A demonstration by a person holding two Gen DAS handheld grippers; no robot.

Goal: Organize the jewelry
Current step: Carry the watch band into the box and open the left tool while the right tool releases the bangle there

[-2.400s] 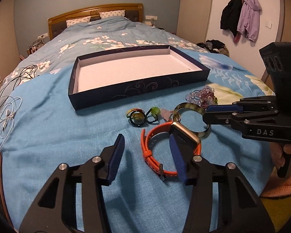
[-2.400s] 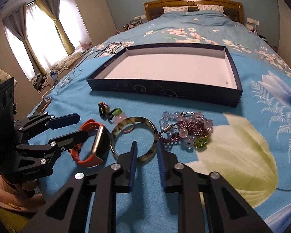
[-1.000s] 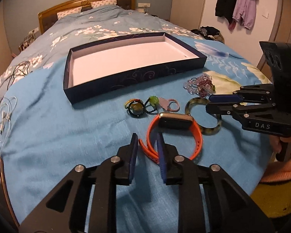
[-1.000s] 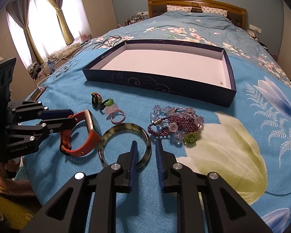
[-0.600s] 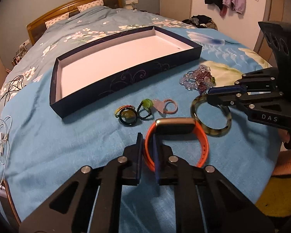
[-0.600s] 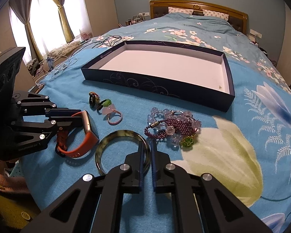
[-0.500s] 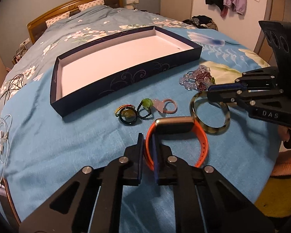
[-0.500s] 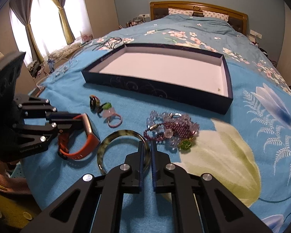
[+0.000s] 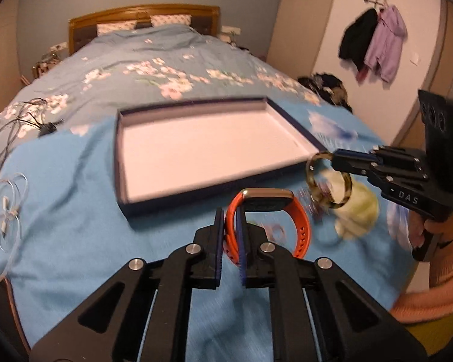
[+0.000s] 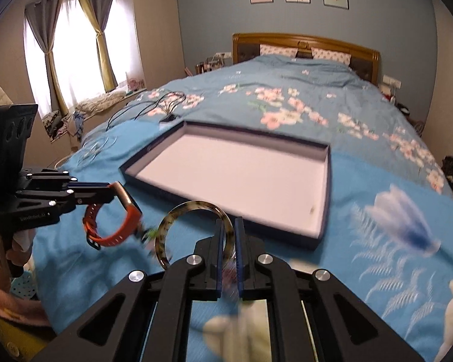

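From the left wrist view, the left gripper (image 9: 229, 232) pinches the strap of the orange watch (image 9: 268, 220), held above the blue bedspread (image 9: 75, 211) just short of the near edge of the dark tray (image 9: 178, 200). To the right, the right gripper (image 9: 336, 158) clamps the mottled bangle (image 9: 326, 181) beside the tray's near right corner.

From the right wrist view, the right gripper (image 10: 229, 241) nips the bangle (image 10: 193, 208) before the tray (image 10: 287, 238); the left gripper (image 10: 110, 191) grips the watch (image 10: 117, 226), clear of the bedspread (image 10: 377, 241).

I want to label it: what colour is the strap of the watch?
Orange; the watch strap shows best in the left wrist view, held by the left gripper.
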